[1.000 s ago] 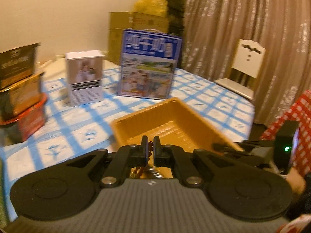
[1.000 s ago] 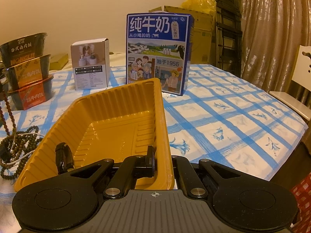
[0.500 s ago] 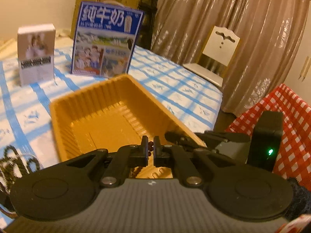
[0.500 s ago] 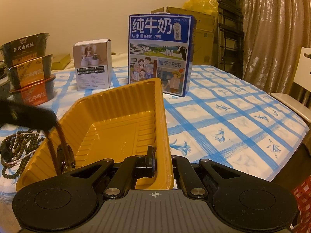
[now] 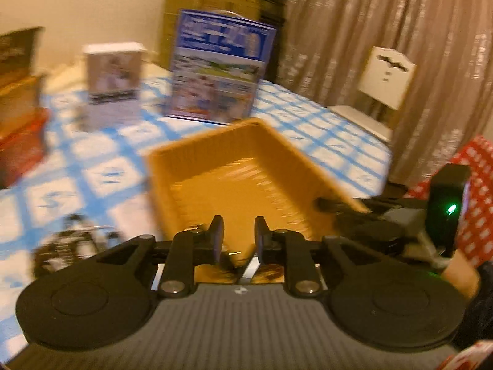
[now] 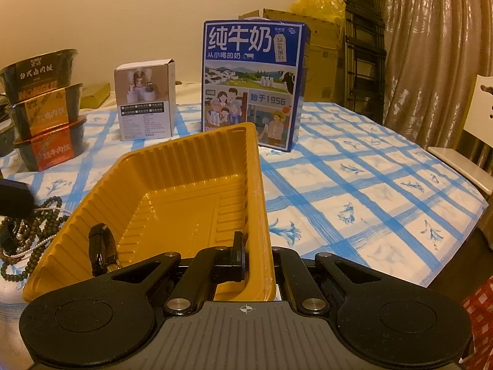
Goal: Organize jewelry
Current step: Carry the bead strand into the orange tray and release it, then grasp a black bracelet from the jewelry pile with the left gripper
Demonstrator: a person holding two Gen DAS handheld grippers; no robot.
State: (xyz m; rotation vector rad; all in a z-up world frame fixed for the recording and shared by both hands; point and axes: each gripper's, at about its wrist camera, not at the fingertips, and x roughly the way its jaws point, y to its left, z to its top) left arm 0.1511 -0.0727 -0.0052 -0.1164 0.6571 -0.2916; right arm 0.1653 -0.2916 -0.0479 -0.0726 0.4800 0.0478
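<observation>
An orange plastic tray (image 6: 255,166) stands on the blue-checked tablecloth; it also shows in the left wrist view (image 5: 308,157). My right gripper (image 6: 257,252) is shut on the tray's near right wall. My left gripper (image 5: 235,236) is open and empty above the tray's near end; this view is blurred. A dark bracelet (image 6: 100,249) and brown beads lie in the tray's near left corner. A pile of bead necklaces (image 6: 29,231) lies on the cloth left of the tray, and shows blurred in the left wrist view (image 5: 71,243).
A blue milk carton (image 6: 252,89) and a small white box (image 6: 144,101) stand behind the tray. Stacked noodle bowls (image 6: 46,111) are at the far left. A white chair (image 5: 385,83) and curtains are beyond the table's right edge.
My left gripper has opened and let go of the brown bead string it held over the tray; it has also swung back leftward. The right gripper has kept its hold on the tray.
</observation>
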